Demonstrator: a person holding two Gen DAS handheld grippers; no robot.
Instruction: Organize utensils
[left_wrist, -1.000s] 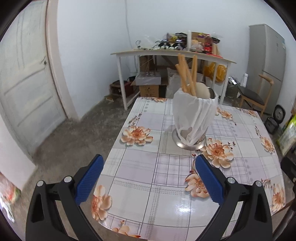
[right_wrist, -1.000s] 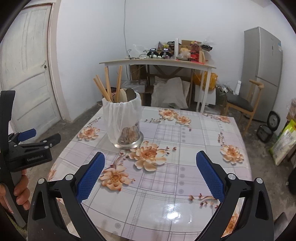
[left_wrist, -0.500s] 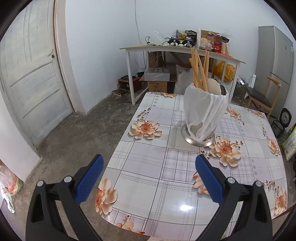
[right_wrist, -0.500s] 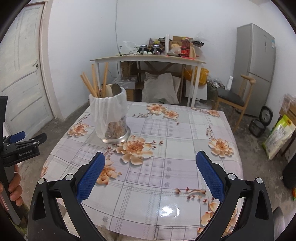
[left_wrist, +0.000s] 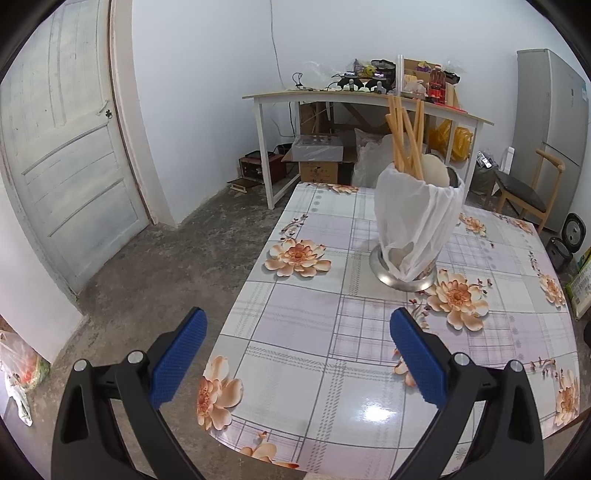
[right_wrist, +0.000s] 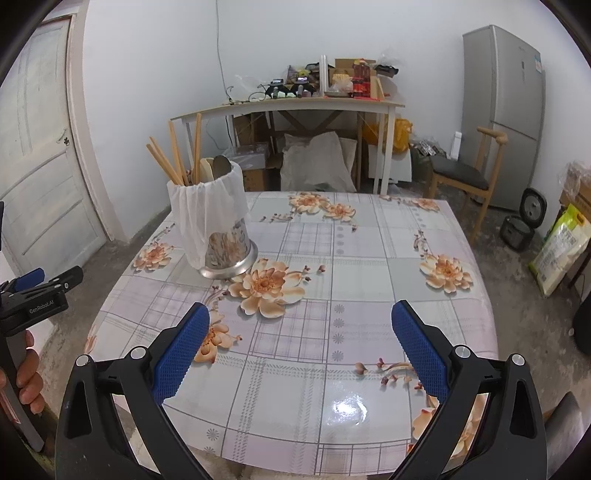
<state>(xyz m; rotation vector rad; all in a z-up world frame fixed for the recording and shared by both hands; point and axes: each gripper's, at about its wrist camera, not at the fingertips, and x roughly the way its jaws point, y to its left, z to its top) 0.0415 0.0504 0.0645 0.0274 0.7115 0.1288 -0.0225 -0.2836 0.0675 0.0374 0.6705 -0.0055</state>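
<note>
**Both grippers empty, utensil holder full**

The right gripper (right_wrist: 297, 334) hangs above the near part of the floral table (right_wrist: 369, 295), its blue-padded fingers (right_wrist: 181, 347) spread wide with nothing between them. At about ten o'clock from it stands the metal utensil holder (right_wrist: 218, 229), upright, draped in white cloth (right_wrist: 199, 214), with wooden chopsticks (right_wrist: 177, 155) and spoons (right_wrist: 216, 168) sticking out of the top. At nine o'clock, off the table's edge, a hand (right_wrist: 26, 373) grips the left gripper (right_wrist: 40, 280); its jaw gap cannot be judged.
</note>
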